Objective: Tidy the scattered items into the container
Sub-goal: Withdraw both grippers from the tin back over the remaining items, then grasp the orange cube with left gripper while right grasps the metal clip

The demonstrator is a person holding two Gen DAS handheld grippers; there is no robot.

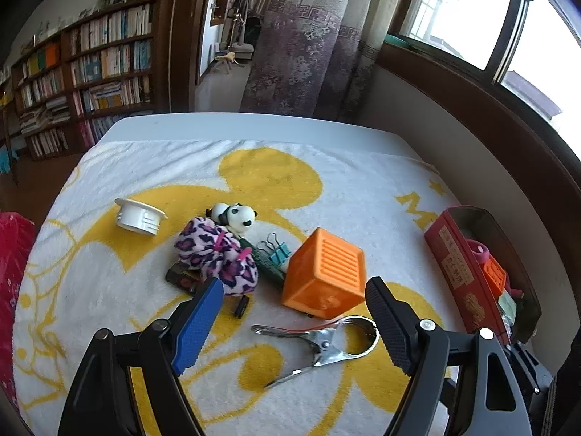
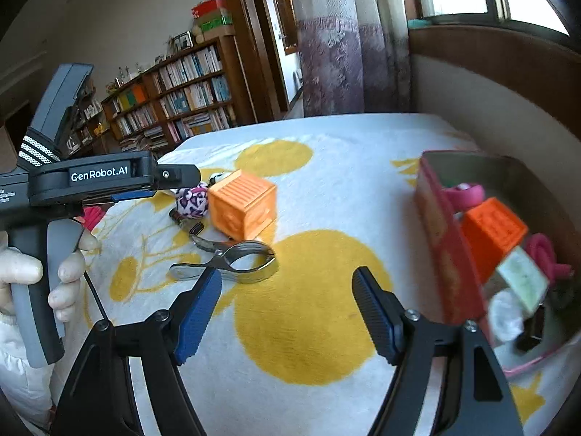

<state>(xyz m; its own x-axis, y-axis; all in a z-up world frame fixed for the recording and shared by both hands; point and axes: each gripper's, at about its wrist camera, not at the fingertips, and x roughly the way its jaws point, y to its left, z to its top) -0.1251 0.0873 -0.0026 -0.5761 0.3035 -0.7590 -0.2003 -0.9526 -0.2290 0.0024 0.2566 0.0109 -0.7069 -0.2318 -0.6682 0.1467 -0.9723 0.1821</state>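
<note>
Your left gripper (image 1: 294, 303) stands wide open, its fingers (image 1: 198, 327) gripping nothing; between their tips lie the metal spring clamp (image 1: 319, 345) and, just beyond it, the orange cube (image 1: 325, 272). Your right gripper (image 2: 287, 299) is likewise spread wide and empty, its fingers (image 2: 198, 319) poised over a yellow patch of the white-and-yellow towel (image 2: 308, 309) that covers the desk (image 1: 236, 127).

Beyond the left fingers, the loose items form one cluster on the towel: a purple leopard-print pouch (image 1: 218, 254) touching a panda figure (image 1: 236, 216), a teal binder clip (image 1: 276, 249) beside the cube, a small dark object partly under the pouch, and a white ribbed cap (image 1: 139, 216) set apart to the left.

The red container (image 2: 450, 254) sits at the right edge of the desk, near your right fingers. It already holds a second orange block (image 2: 494, 232), pink pieces and other small items too blurred to identify.

Your hand (image 2: 43, 276) holds the left gripper's handle, seen from the right wrist view.
</note>
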